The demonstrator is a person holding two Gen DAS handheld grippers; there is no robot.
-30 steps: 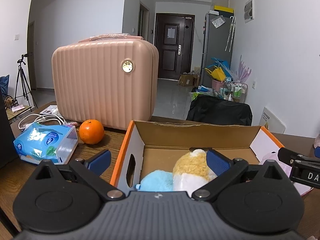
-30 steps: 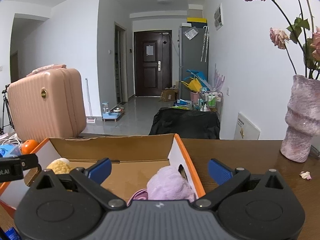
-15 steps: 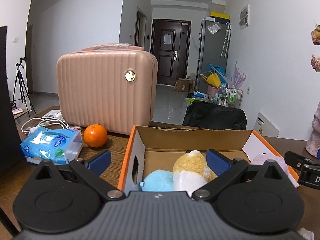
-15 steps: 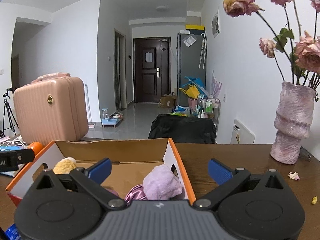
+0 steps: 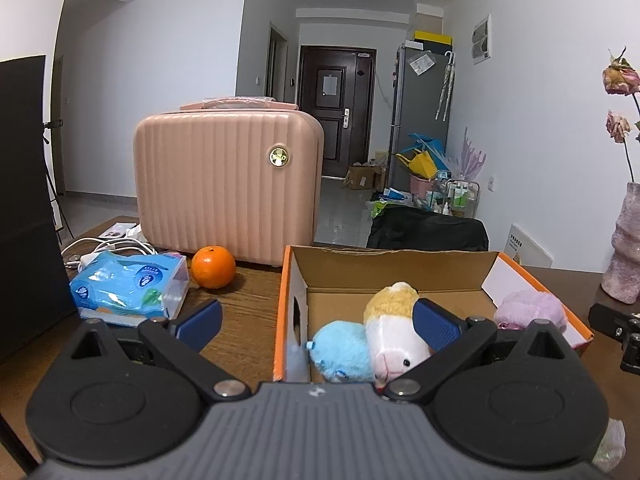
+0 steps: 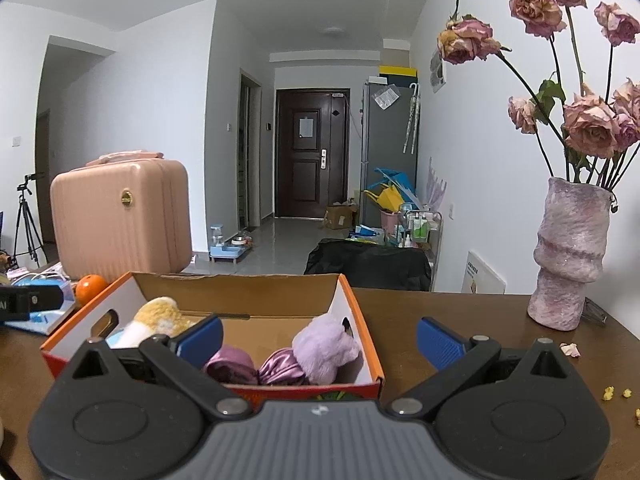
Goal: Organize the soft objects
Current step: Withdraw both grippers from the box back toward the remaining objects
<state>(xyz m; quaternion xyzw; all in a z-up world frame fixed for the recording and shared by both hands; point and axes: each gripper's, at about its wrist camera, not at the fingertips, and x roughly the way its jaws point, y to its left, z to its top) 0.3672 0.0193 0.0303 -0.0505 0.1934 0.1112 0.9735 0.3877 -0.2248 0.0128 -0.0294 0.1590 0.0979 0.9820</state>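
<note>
Progress: the soft things all appear boxed; no loose one shows on the surface, so little seems left.
Box: sits mid-surface, nearer the left edge.
Contents: blue plush and yellow-white plush at the box's left end; lilac plush and satin scrunchies at its right.
Left tool: fingers apart, empty, short of the plushes.
Right tool: fingers apart, empty, short of the box's right corner.
</note>
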